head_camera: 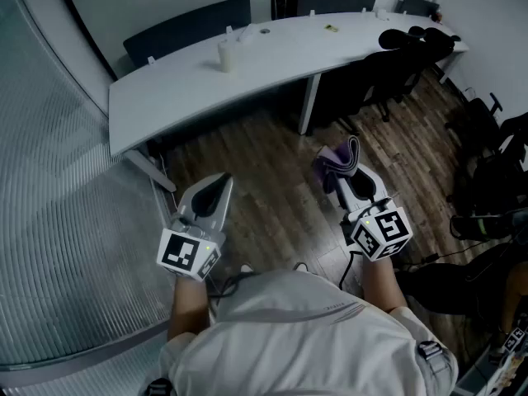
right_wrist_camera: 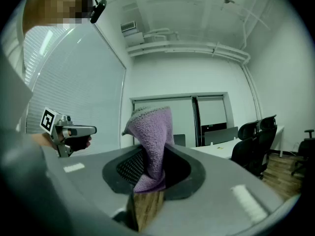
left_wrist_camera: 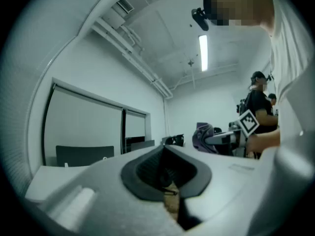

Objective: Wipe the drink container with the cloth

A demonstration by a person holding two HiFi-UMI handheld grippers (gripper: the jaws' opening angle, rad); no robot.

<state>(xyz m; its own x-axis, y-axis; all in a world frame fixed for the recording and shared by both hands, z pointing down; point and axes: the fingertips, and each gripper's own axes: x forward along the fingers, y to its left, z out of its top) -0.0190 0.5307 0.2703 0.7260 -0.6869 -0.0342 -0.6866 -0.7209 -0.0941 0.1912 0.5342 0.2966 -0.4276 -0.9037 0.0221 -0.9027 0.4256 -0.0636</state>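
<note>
From the head view, both grippers were held level over bare floor point(head_camera: 272, 196), well short of the curved near edge of the table point(head_camera: 190, 89). A ribbed wall point(head_camera: 66, 221) ran close along the outer side of the left gripper point(head_camera: 221, 183), and dark chairs point(head_camera: 388, 64) crowded the room beyond and to the outer side of the right gripper point(head_camera: 334, 174). The white container point(head_camera: 226, 54) stood upright on the table, its long axis vertical, far ahead of the left gripper; whether anything was in it could not be told. The purple cloth point(head_camera: 340, 159) stuck up from the right gripper's tip. In the left gripper view, the left gripper point(left_wrist_camera: 167, 175) had its jaws pressed together with nothing between them, and the right gripper point(left_wrist_camera: 222, 137) with the cloth point(left_wrist_camera: 202, 134) showed off to its side, apart. In the right gripper view, the right gripper point(right_wrist_camera: 147, 177) pinched the cloth point(right_wrist_camera: 150, 139), which rose from the jaws in a folded peak; the table point(right_wrist_camera: 221, 149) and chairs point(right_wrist_camera: 253, 141) lay ahead, and the left gripper point(right_wrist_camera: 92, 130) was alongside.
</note>
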